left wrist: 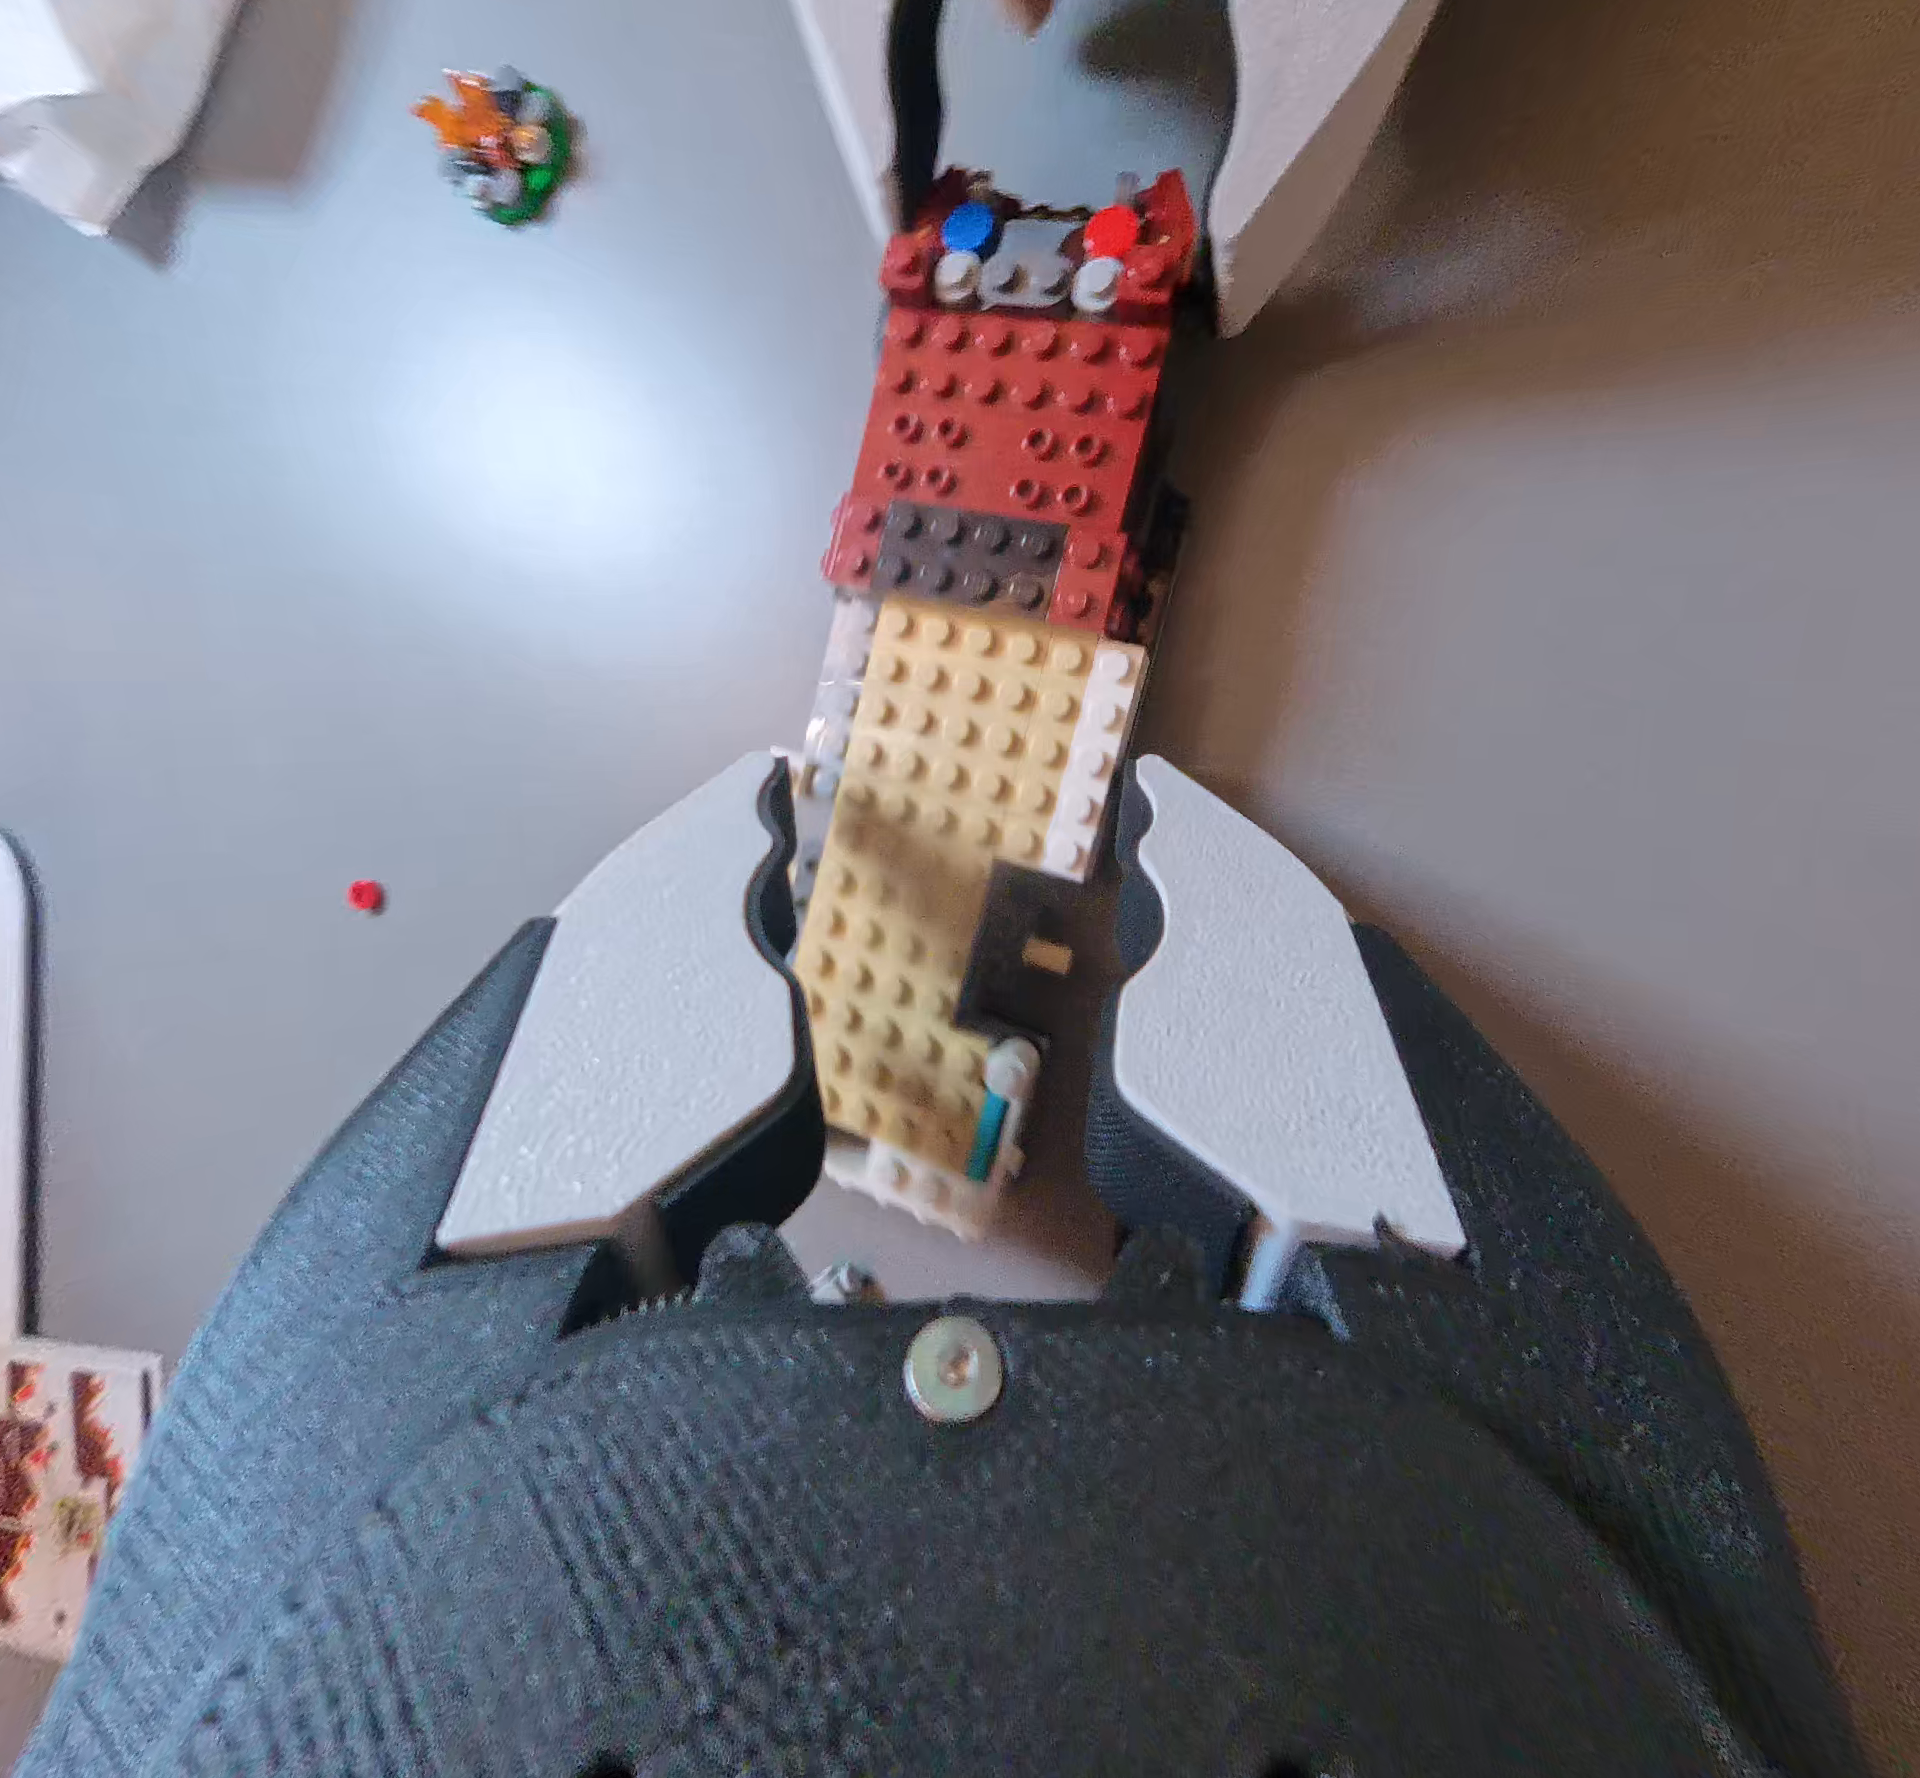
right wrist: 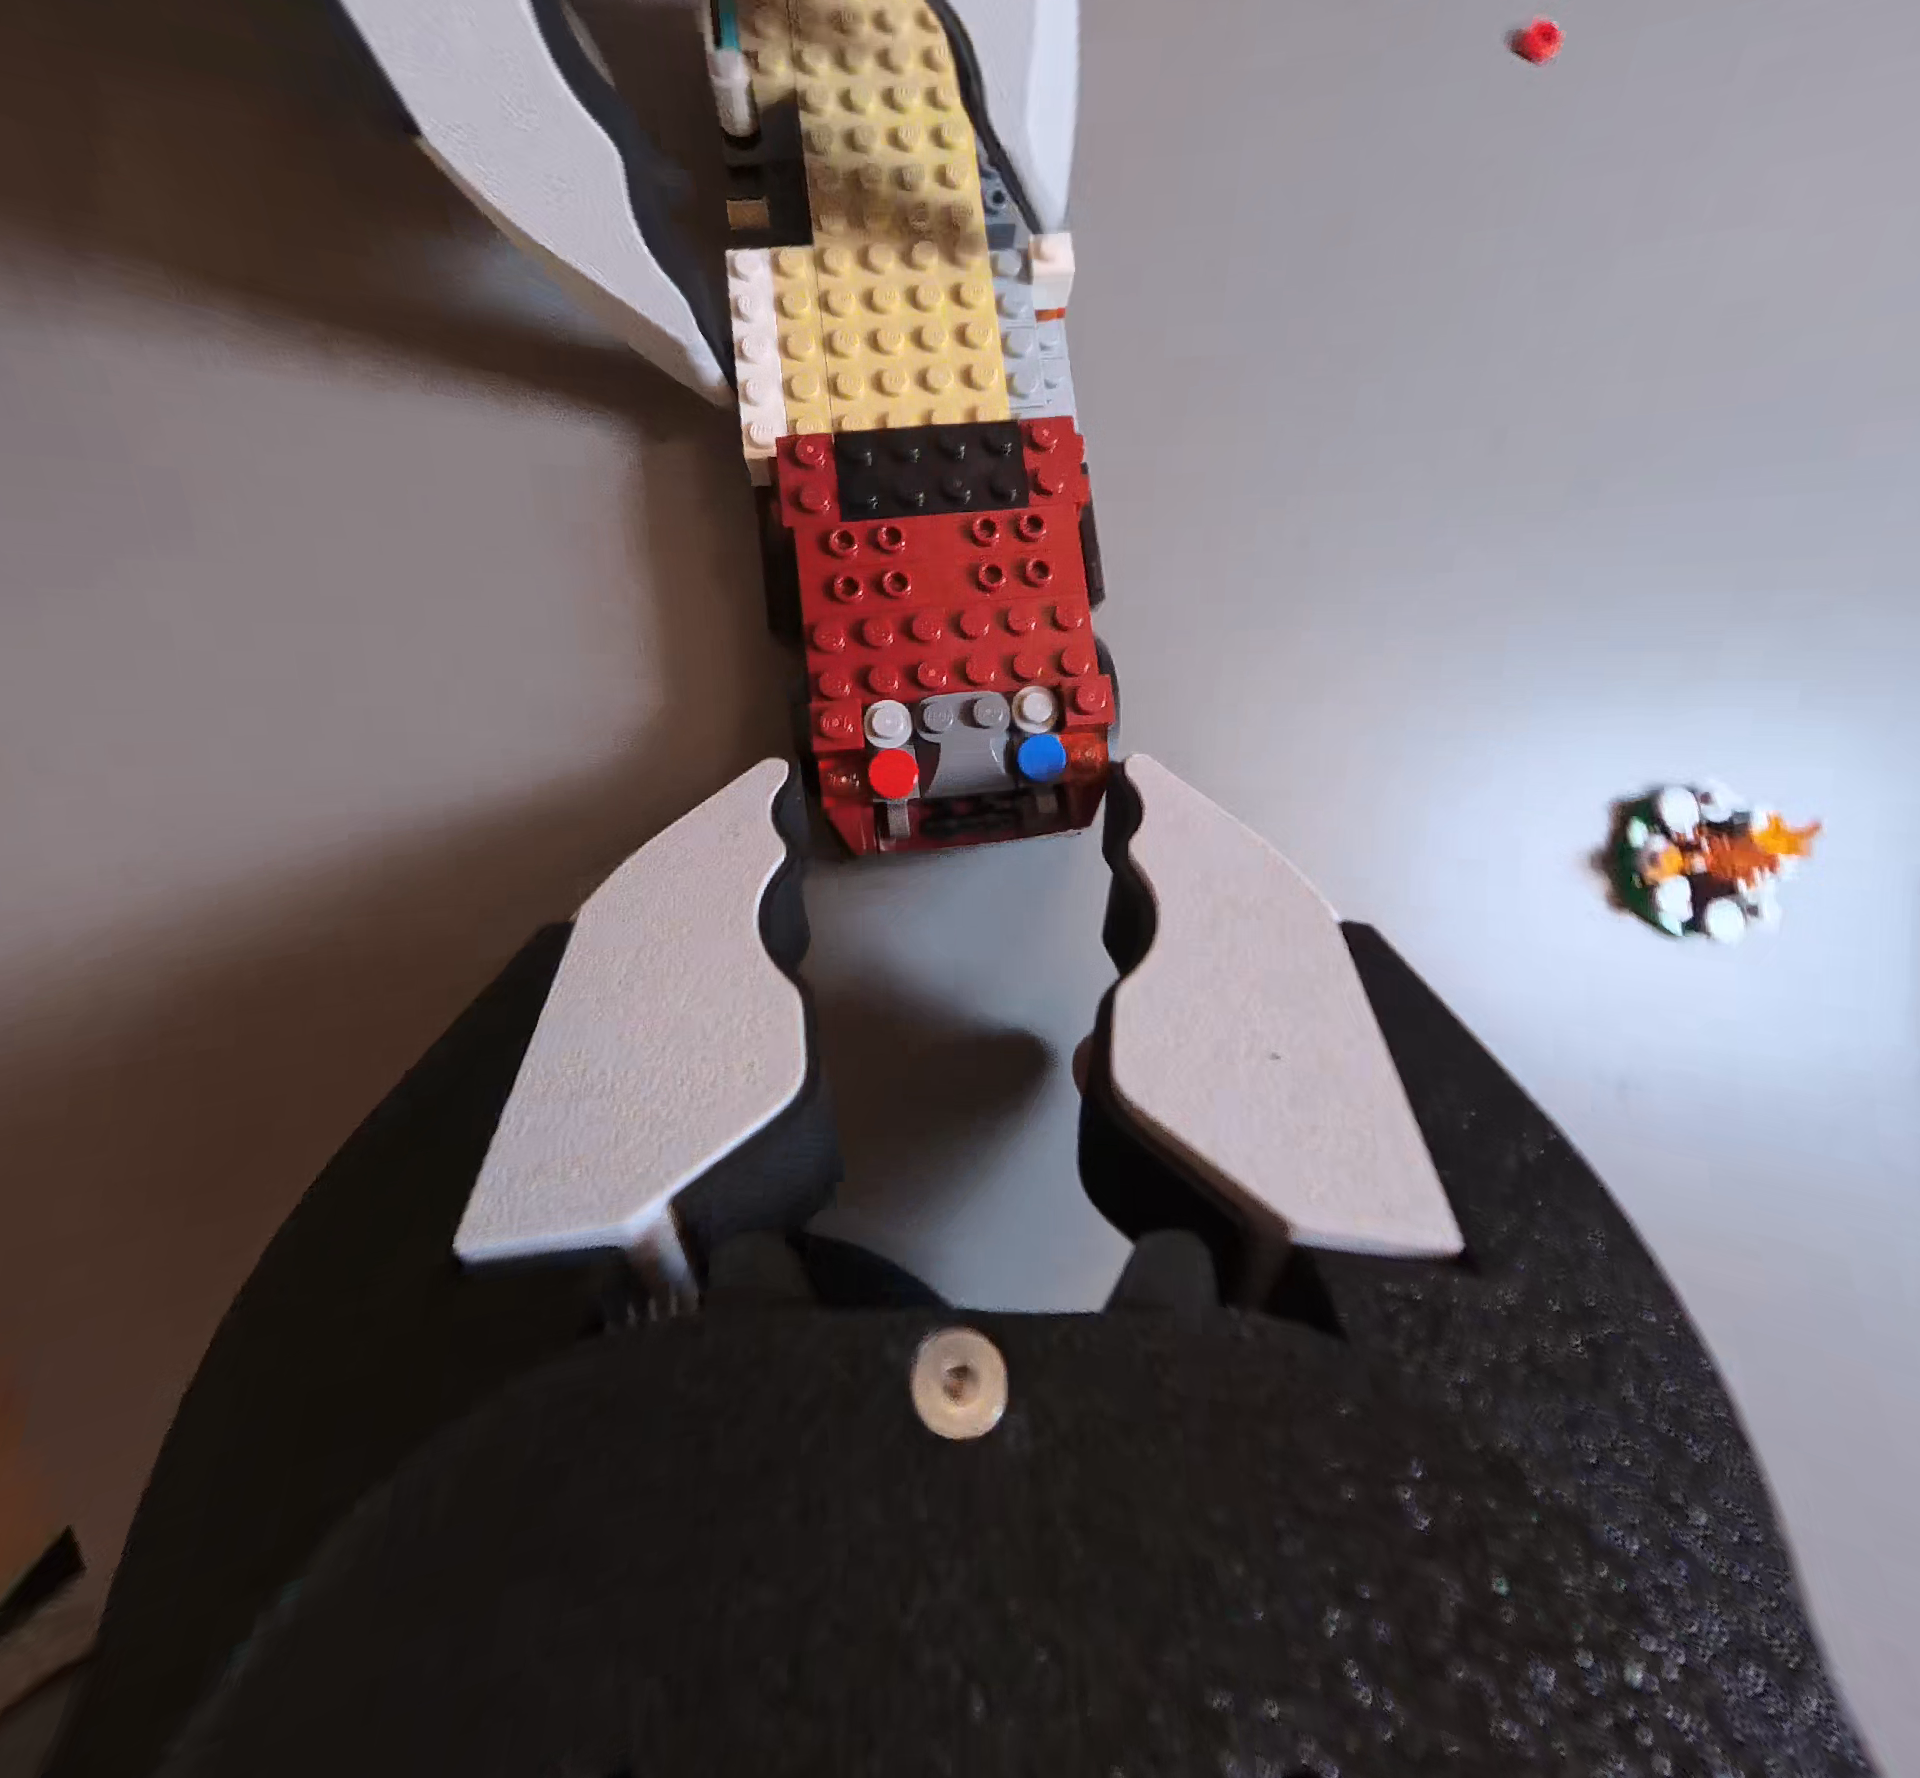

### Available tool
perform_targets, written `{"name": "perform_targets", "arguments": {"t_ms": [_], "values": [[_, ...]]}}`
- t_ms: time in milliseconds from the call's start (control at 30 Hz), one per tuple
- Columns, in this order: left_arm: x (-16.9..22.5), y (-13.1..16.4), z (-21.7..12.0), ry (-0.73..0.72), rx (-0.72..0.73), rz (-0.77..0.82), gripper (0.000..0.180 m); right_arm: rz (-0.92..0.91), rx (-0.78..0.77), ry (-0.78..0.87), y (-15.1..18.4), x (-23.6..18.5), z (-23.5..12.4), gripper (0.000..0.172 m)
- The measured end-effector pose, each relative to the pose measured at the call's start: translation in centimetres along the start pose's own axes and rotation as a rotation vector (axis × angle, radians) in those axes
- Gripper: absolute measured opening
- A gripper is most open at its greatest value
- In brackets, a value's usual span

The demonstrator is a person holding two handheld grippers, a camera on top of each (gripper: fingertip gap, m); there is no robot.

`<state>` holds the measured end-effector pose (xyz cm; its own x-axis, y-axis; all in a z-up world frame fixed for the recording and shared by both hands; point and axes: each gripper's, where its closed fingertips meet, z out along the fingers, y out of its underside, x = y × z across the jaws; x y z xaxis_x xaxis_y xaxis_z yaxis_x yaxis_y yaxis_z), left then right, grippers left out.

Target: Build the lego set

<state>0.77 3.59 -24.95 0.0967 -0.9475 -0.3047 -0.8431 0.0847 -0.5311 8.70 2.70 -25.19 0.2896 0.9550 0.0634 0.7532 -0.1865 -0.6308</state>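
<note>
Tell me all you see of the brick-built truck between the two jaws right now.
The truck is a long toy of studded plastic bricks lying flat on the grey table. Its dark red cab end carries one red and one blue round stud and grey pieces; a black plate sits behind, then a tan bed edged white and grey. The left gripper straddles the tan end; whether it presses is unclear. The right gripper stands open around the cab nose.

No readable text, numbers or signs on anything in view.
</note>
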Motion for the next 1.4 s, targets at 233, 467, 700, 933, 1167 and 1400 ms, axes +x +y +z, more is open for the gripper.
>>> {"name": "perform_targets", "arguments": {"t_ms": [233, 467, 700, 933, 1167, 1400], "values": [[0.0, 0.0, -2.1, -0.040, 0.092, -0.112, 0.059, 0.104, -0.024, 0.050, 1.0, -3.6, -1.2, 0.064], [3.8, 0.9, -2.8, 0.102, 0.150, -0.204, 0.068, -0.020, 0.121, -0.101, -1.2, -6.4, -3.1, 0.044], [4.5, 0.6, -2.0, 0.114, 0.171, -0.223, 0.070, -0.099, 0.097, -0.072, -1.9, -5.4, -0.8, 0.029], [4.0, 1.3, -2.4, 0.126, 0.180, -0.215, 0.068, -0.191, 0.101, -0.096, -4.2, -6.9, 1.7, 0.024], [2.4, 1.8, -3.9, 0.112, 0.243, -0.306, 0.070, -0.265, 0.188, -0.152, -6.3, -7.2, 2.2, 0.024], [3.4, 1.1, -1.2, 0.100, 0.208, -0.331, 0.084, -0.471, 0.157, -0.028, -5.9, -4.3, 1.9, 0.025]]}}
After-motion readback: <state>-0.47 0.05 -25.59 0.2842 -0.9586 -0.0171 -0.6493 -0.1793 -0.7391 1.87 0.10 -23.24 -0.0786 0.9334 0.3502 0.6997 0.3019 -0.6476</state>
